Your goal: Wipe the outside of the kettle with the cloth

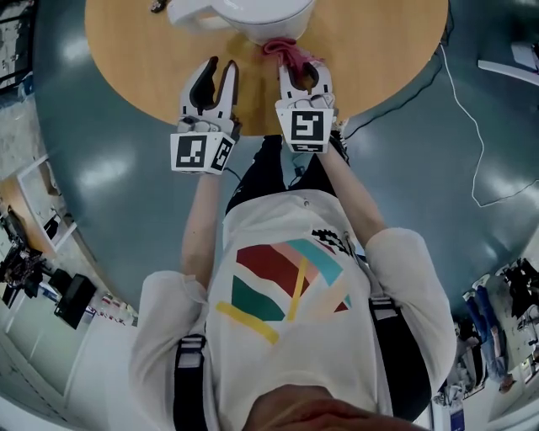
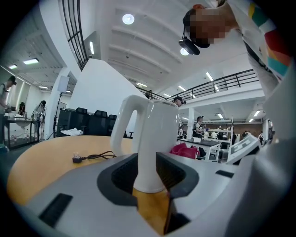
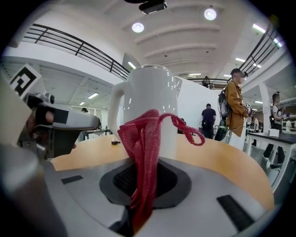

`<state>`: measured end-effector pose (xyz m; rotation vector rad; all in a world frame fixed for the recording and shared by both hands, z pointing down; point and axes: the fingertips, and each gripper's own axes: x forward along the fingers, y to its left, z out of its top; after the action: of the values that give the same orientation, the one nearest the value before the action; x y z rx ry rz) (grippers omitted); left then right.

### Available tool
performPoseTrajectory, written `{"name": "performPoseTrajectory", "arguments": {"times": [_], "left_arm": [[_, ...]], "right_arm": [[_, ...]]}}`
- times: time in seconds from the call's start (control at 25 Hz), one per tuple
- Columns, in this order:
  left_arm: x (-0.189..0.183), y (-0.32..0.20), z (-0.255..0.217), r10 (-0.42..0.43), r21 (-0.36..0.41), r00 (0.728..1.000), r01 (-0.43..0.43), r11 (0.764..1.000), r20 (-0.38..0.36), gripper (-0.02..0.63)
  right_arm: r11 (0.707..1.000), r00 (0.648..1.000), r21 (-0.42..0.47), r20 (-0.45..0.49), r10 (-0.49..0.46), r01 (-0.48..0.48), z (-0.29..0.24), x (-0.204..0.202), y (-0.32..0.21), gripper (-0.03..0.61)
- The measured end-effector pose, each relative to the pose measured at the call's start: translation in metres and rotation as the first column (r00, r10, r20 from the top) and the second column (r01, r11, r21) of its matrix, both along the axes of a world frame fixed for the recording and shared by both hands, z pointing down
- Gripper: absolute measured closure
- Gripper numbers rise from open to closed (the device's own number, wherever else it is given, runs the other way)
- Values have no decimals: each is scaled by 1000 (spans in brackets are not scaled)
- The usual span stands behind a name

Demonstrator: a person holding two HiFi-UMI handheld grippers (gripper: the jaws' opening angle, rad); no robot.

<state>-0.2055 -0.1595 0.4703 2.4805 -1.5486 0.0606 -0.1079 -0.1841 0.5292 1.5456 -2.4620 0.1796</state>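
The white kettle [image 1: 253, 13] stands at the middle of the round wooden table [image 1: 379, 50], its handle on the left. My right gripper [image 1: 303, 71] is shut on a red cloth [image 1: 286, 49], whose bunched end reaches the kettle's near side. In the right gripper view the cloth [image 3: 143, 139] rises from the jaws of that gripper [image 3: 144, 180] in front of the kettle [image 3: 152, 92]. My left gripper [image 1: 221, 67] is open, a short way before the kettle, holding nothing. The left gripper [image 2: 148, 173] frames the kettle [image 2: 155, 139], with the cloth [image 2: 184, 150] to its right.
A black plug with its cord [image 2: 81, 158] lies on the table [image 2: 37, 157] left of the kettle. A white cable [image 1: 472, 126] trails across the floor on the right. Both grippers are over the table's near edge. People and desks fill the hall behind.
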Motion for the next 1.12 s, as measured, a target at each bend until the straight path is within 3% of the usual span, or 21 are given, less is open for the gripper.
{"name": "performPoseTrajectory", "arguments": {"times": [0.56, 1.12], "left_arm": [[38, -22, 4, -122, -5, 992, 122, 992, 24, 460], [15, -16, -9, -221, 31, 974, 220, 975, 55, 460]], "right_arm": [[999, 998, -31, 45, -36, 37, 12, 62, -55, 540], [994, 998, -107, 67, -16, 24, 20, 65, -108, 540]]}}
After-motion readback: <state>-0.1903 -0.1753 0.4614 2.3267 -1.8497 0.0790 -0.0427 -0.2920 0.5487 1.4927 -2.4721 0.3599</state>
